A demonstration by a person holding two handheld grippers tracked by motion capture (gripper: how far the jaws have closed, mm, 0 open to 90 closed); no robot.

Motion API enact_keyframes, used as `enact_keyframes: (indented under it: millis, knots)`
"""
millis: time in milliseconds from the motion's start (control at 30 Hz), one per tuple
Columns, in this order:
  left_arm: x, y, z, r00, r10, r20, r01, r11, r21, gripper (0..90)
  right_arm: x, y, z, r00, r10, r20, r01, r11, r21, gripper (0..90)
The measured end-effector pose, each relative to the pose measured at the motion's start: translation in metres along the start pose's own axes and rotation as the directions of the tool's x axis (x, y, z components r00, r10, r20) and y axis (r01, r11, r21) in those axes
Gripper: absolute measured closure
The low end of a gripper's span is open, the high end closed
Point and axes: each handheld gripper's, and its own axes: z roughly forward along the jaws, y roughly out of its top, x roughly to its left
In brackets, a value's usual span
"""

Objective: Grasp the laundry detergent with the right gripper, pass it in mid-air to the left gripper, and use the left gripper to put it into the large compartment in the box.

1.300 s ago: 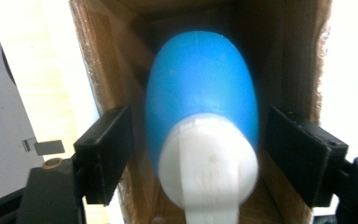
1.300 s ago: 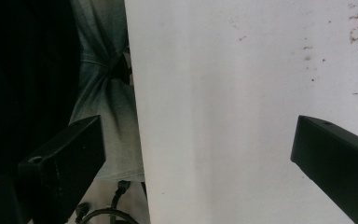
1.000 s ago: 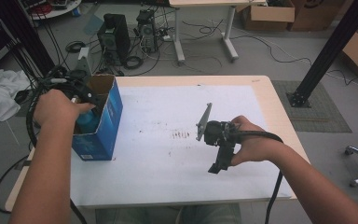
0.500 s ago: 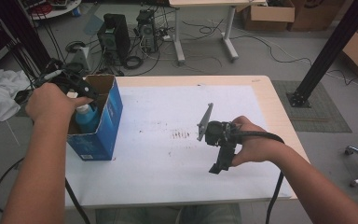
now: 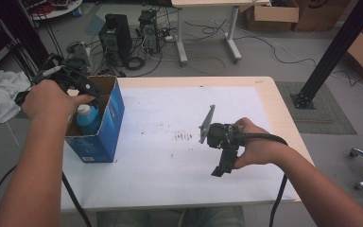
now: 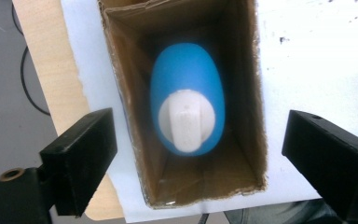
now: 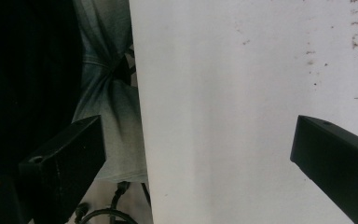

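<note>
One blue bottle [image 6: 188, 95] with a white cap [image 6: 187, 120] stands upright inside an open cardboard box [image 6: 249, 84], seen from straight above in the left gripper view. The left gripper [image 6: 205, 158] hangs over the box mouth with its two black jaws spread wide; they have just been opening, and nothing is pressed between them. The bottle lies below and between the jaws, apart from both: one jaw shows over the table's wooden edge outside the box wall, the other over the white sheet on the far side of the box. The cap sits nearer the box's lower end wall in that view, with brown cardboard showing all around the bottle.

In the high view the blue-sided box [image 5: 105, 127] stands at the left edge of the table [image 5: 269, 90], and the bottle [image 5: 88, 118] shows inside it just under the left gripper [image 5: 78, 85], which the person's left hand [image 5: 49, 97] holds above the box's opening.

The right gripper [image 5: 221, 165] rests in the right hand [image 5: 255, 149] over the white paper sheet [image 5: 170, 165], well apart from the box. In the right gripper view its jaws stand wide open over bare sheet [image 7: 223, 116] with nothing between them, near the sheet's edge.
</note>
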Motion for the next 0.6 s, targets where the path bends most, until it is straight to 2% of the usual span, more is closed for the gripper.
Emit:
enact_keyframes:
  millis: [100,600]
  knots:
    - [-0.002,-0.001,-0.004,0.9999,0.011,-0.001,-0.011,0.9999,0.012,8.3,0.001,0.0,0.0,1.0,0.002,-0.001,-0.002,1.0,0.0,3.0]
    - [-0.008,-0.004,-0.025,0.9996,0.03,-0.003,-0.03,0.9995,-0.008,4.0,0.005,0.0,-0.003,0.9999,-0.007,0.008,0.007,1.0,-0.001,3.1]
